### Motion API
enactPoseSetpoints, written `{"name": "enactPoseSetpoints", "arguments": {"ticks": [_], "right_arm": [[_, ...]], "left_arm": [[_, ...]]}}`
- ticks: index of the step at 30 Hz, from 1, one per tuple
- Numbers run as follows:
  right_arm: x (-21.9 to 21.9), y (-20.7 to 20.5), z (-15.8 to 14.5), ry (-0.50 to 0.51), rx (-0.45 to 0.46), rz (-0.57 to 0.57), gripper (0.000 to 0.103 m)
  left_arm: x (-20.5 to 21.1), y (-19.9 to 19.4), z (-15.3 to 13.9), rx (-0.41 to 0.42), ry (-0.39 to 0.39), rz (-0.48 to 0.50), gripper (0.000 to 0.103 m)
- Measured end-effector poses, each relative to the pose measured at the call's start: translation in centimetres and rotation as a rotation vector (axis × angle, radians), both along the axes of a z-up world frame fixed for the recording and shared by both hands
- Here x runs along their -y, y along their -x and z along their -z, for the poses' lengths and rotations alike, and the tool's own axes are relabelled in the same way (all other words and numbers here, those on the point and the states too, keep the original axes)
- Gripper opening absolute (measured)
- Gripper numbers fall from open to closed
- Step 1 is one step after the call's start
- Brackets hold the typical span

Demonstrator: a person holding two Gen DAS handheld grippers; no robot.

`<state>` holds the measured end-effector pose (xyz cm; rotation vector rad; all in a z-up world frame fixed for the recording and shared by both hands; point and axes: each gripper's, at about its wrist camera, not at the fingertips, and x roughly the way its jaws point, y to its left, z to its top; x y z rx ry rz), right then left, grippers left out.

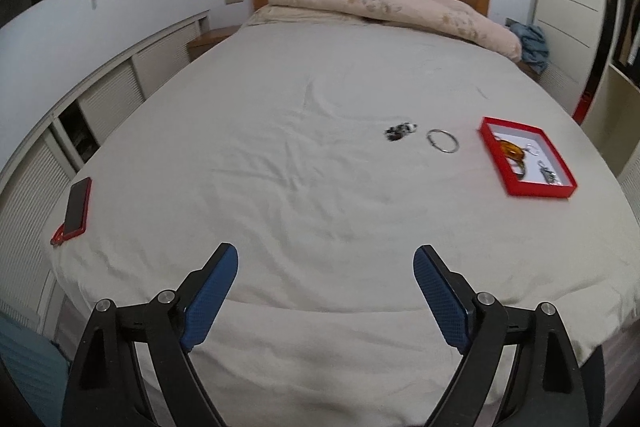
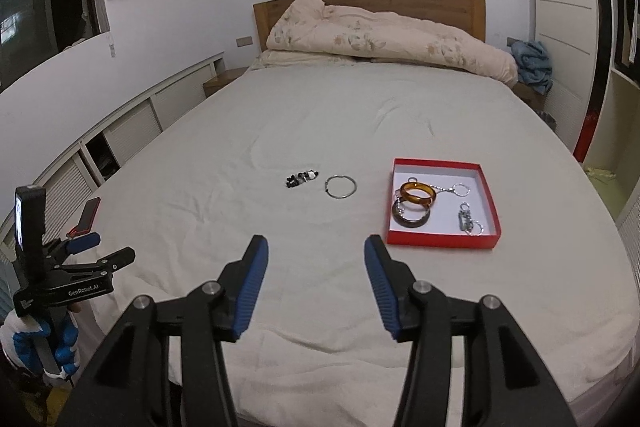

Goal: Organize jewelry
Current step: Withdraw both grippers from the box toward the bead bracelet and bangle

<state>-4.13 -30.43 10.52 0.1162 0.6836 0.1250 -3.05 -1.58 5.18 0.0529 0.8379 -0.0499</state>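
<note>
The job looks partly done. The red box (image 2: pixel 442 241) sits on the bed (image 2: pixel 280 131) toward its right edge, and it already holds several pieces: an amber bangle (image 2: pixel 418 193) leaning on a dark bangle (image 2: pixel 411 218) along the box's left side, a silver chain with a ring (image 2: pixel 456 190) near its far side, and a small metal clasp with rings (image 2: pixel 468 221) near its right wall. Two pieces are not yet put away and lie on the sheet to the left of the box, well apart from it: a thin silver bangle (image 2: pixel 340 186) and, just beside that on its left, a small heap of black and white beads (image 2: pixel 302 178). Both lie flat on the middle of the bed, apart from each other and from either gripper. The right gripper (image 2: pixel 316 247) hangs over the near part of the bed with its fingers spread and nothing between them; the silver bangle lies ahead of it, slightly left of the gap's line. The left gripper (image 1: pixel 326 259) is likewise spread wide and empty, hanging over the foot of the bed nearer the left edge, far from the jewelry. A phone in a red case (image 1: pixel 77 207) lies at the bed's left edge and seems to have no part in the task. By this reckoning, the silver bangle and the beads remain to go into the box; the right gripper is the better placed to take them.
</note>
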Motion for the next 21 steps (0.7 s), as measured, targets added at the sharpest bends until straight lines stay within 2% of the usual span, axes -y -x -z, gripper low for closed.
{"name": "enactPoseSetpoints", "arguments": {"ticks": [7, 15, 21], "right_arm": [[0.1, -3.9, 2.5, -0.01, -0.069, -0.012, 0.049], [0.7, -9.1, 5.7, -0.016, -0.132, -0.036, 0.049], [0.8, -13.1, 8.1, -0.024, -0.175, -0.057, 0.049]], "left_arm": [[-1.1, -3.3, 2.1, -0.047, 0.016, -0.024, 0.089], [-0.3, -7.1, 4.1, -0.095, 0.008, -0.01, 0.089], [0.6, -10.9, 5.9, -0.165, 0.005, 0.015, 0.089]]}}
